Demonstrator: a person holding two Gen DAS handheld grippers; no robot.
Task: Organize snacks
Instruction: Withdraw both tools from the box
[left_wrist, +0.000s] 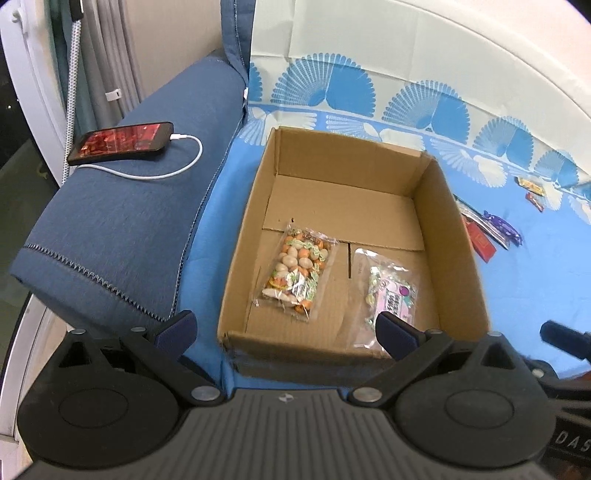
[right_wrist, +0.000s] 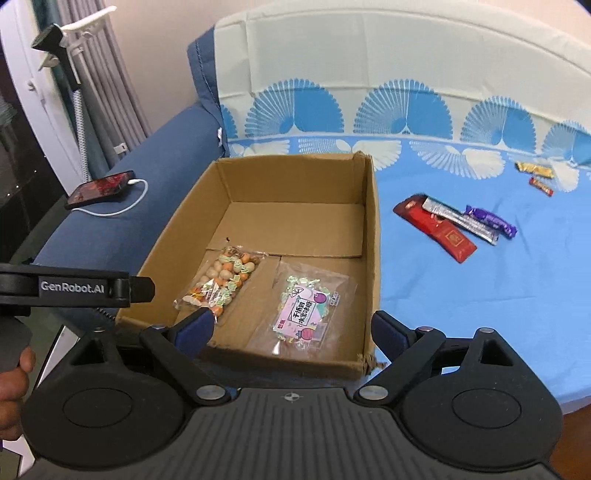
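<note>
1. I am holding both the left claw (left_wrist: 286, 330) and right claw (right_wrist: 291, 328) spread wide, gripping nothing, above the cardboard box (right_wrist: 373, 236).
2. Two snack bags (right_wrist: 221, 280) are lying inside; wrapped bars (right_wrist: 436, 229) are waiting on the bed (right_wrist: 480, 295).
3. Next, I judge, the right claw is reaching for those bars.

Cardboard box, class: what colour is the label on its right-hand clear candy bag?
Pink label, with black lettering; clearest in the right wrist view.

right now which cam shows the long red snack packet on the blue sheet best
The right wrist view: the long red snack packet lies in full view beside the brown cardboard box. In the left wrist view only its end shows past the box wall.
</note>
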